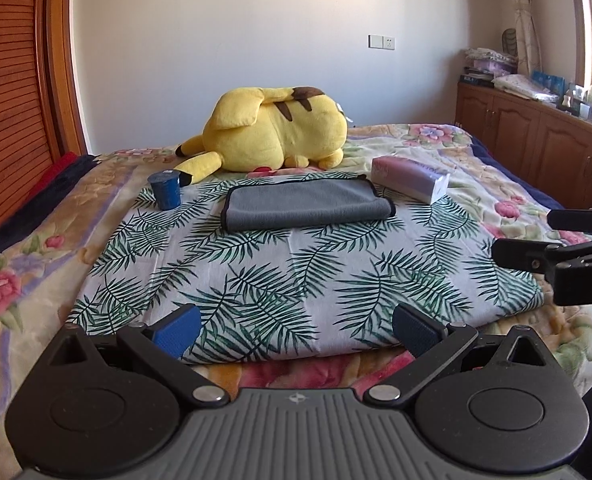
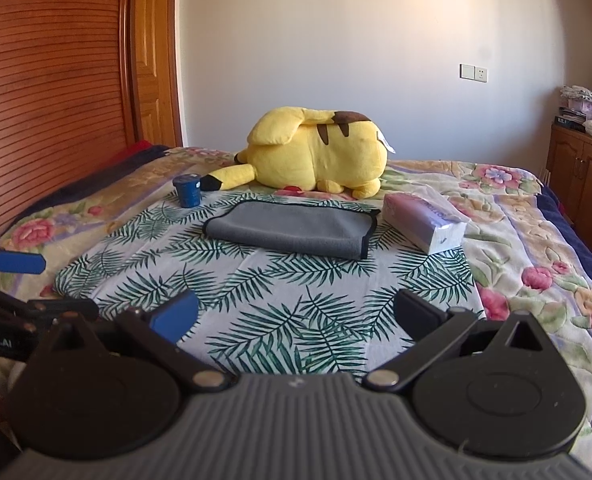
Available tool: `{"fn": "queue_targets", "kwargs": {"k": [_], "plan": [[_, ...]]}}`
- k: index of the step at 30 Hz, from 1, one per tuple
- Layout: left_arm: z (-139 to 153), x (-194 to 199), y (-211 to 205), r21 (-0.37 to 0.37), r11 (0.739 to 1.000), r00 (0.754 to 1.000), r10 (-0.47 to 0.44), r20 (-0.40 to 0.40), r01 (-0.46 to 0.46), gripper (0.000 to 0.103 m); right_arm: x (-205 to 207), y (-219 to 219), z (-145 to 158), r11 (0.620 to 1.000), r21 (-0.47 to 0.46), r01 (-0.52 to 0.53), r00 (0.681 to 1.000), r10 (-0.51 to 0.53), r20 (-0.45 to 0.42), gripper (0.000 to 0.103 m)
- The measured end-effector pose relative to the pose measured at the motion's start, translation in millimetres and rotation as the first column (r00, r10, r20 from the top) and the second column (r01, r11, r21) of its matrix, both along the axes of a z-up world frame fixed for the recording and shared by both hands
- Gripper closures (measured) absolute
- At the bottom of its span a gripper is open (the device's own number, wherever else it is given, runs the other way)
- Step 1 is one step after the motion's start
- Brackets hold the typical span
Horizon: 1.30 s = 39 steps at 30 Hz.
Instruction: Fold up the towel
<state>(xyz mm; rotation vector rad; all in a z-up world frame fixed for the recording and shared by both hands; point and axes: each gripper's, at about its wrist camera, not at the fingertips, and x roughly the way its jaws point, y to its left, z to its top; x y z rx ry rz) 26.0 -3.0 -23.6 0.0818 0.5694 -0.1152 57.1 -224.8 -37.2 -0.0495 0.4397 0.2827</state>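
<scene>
Grey towel [image 1: 308, 203], folded with a black edge, lies on a leaf-print cloth [image 1: 296, 272] spread over a flowered bed [image 1: 23, 280]. Behind it lies a yellow plush toy [image 1: 275, 136]; a blue cup [image 1: 165, 191] stands to its left, a tissue pack [image 1: 412, 180] to its right. Left tool [image 1: 296, 330] and right tool [image 2: 296, 320] hover near the cloth's front edge, well apart from the towel, fingers spread, holding nothing.

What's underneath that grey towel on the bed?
The grey towel lies folded on a leaf-print cloth, which is spread over the flowered blanket. Anything between its layers is hidden.
</scene>
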Motion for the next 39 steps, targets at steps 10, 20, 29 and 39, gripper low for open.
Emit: {"fn": "queue_targets", "kwargs": {"k": [10, 20, 29, 39], "plan": [[-11.8, 4.5, 7.3, -0.002, 0.999, 0.999, 0.042, 0.024, -0.042, 0.016, 2.3, -3.9, -5.4, 0.999, 0.013, 0.029, 1.0, -0.029, -0.004, 0.0], [-9.1, 2.4, 10.4, -0.008, 0.999, 0.998, 0.045, 0.047, -0.045, 0.016, 1.7, -4.5, -6.0, 0.999, 0.017, 0.048, 0.999, -0.048, 0.002, 0.0], [-4.4, -1.8, 8.9, 0.003, 0.999, 0.995, 0.04, 0.093, -0.041, 0.016, -2.0, -4.2, -3.8, 0.998, 0.01, 0.058, 0.998, -0.059, 0.038, 0.0], [6.4, -10.5, 10.1, -0.018, 0.999, 0.984, 0.048, 0.173, -0.046, 0.016, -5.6, -6.4, -1.3, 0.998, 0.013, 0.069, 0.995, -0.07, 0.078, 0.0]]}}
